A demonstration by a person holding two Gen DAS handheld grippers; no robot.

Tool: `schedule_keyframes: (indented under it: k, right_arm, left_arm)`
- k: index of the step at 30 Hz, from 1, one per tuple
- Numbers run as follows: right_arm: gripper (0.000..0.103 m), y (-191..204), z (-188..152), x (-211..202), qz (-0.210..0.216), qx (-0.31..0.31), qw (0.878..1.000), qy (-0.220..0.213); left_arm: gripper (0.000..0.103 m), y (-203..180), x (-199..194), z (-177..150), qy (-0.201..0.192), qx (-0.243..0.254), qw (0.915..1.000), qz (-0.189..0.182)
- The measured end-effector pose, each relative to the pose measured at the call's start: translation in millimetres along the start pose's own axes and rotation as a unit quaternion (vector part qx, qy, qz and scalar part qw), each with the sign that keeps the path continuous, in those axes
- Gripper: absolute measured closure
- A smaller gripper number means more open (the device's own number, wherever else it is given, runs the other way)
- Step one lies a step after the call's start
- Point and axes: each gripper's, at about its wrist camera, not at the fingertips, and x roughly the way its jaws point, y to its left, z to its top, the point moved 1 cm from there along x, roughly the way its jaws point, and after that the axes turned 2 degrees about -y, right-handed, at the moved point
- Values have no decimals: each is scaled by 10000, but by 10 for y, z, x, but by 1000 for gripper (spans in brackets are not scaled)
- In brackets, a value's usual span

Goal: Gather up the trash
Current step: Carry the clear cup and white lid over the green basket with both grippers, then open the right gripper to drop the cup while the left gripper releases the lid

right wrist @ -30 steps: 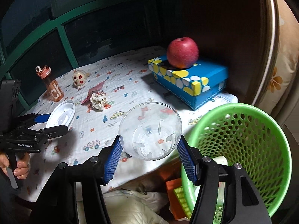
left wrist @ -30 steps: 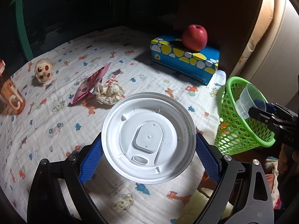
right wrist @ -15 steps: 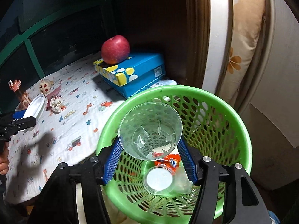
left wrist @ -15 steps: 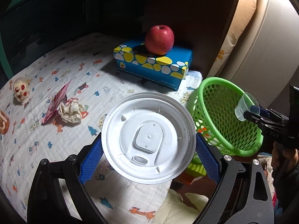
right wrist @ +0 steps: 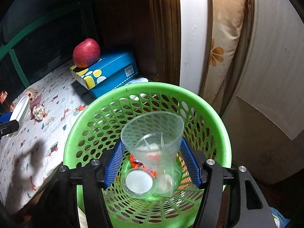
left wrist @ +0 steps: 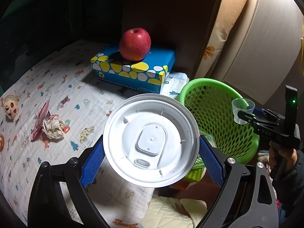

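Right gripper (right wrist: 152, 160) gripping clear plastic cup (right wrist: 152, 133) over green mesh basket (right wrist: 91, 114); left gripper (left wrist: 151, 155) clamping round white plastic lid (left wrist: 151, 140).

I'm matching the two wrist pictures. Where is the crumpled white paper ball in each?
Left wrist view: crumpled white paper ball at left middle, on the printed cloth beside a pink wrapper.
Right wrist view: the ball is small at the far left edge.
Shared landmark: the red apple on the blue spotted box.
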Motion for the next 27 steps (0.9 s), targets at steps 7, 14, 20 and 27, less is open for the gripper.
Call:
schedule_keyframes:
  k: [7,14,20,27]
  right_arm:
    - [40,-95,0,-76,14,94,9999,-100]
    - [39,-171,27,-190,37,143,9996,-227]
    - [36,-258,19,-359,-9,227,9990,-391]
    - [34,-387,-8,-471,19,393,9979,-509]
  left_arm:
    - [12,-226,101,88,53,198,9997,-124]
    - [12,-479,176,186,71,387,9989,-269]
    - [12,-732,341,229,187,575,9973,-407]
    - [12,-1029,573,203,415,793,9945,-535]
